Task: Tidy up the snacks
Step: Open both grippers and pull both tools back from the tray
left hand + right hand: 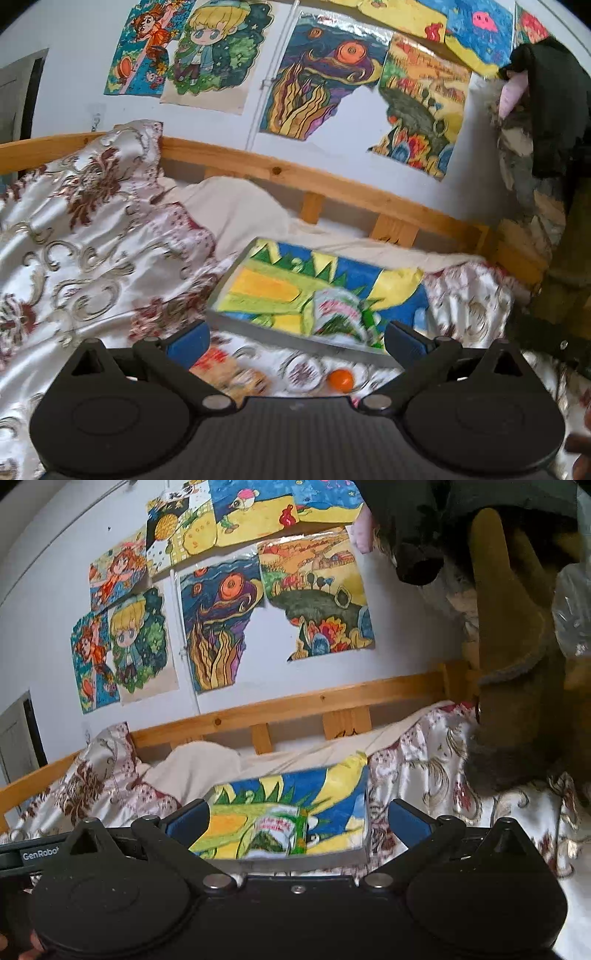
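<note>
both jaws spread and empty: the left hand-held gripper (295, 341) hovers over an orange ball (340, 380) and blurred snack packets (229, 373) on the bedspread (92, 240); the right hand-held gripper (295, 821) faces a green-white snack bag (275, 832) on the painted tray (332, 801). lower slowly and centre one packet before closing.

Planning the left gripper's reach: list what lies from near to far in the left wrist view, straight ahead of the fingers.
Small orange ball on the floral bedspread → painted tray holding a green-and-white snack packet → white sheet → wooden bed rail → drawings on the wall.
</note>
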A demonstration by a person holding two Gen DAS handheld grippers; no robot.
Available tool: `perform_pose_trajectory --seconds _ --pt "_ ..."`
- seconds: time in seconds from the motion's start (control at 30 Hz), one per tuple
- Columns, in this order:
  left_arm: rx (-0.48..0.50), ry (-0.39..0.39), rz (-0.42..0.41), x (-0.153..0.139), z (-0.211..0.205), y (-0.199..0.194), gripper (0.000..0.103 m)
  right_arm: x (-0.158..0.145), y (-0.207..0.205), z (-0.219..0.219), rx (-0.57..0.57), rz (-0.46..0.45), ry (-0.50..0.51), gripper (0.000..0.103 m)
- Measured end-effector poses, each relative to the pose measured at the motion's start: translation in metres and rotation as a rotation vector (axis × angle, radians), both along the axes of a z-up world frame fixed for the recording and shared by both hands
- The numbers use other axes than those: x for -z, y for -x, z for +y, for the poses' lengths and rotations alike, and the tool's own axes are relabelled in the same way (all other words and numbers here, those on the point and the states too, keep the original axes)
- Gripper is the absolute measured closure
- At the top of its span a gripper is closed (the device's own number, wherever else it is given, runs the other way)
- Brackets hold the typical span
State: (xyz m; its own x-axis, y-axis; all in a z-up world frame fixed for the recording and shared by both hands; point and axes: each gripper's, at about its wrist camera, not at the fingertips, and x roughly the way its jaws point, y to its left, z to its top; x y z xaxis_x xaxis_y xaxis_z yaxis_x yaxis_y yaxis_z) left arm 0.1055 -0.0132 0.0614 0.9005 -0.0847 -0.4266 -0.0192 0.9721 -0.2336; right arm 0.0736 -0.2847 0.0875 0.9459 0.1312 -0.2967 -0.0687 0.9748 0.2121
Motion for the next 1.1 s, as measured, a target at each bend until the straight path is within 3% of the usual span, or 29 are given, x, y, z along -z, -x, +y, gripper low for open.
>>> perform_pose_trajectory --seconds 0.43,0.6,1.1 --pt "-0.039 -0.108 0.041 0.023 0.024 0.054 0.000 0.031 0.033 0.030 -0.070 0.084 0.059 0.001" --pt "-0.010 -0.151 0.072 0.034 0.020 0.051 0.000 0.045 0.031 0.037 -0.103 0.136 0.059 0.001" --pt "0.007 -0.162 0.173 0.063 0.022 0.038 0.001 0.080 0.019 0.056 -0.171 0.267 0.109 0.001"
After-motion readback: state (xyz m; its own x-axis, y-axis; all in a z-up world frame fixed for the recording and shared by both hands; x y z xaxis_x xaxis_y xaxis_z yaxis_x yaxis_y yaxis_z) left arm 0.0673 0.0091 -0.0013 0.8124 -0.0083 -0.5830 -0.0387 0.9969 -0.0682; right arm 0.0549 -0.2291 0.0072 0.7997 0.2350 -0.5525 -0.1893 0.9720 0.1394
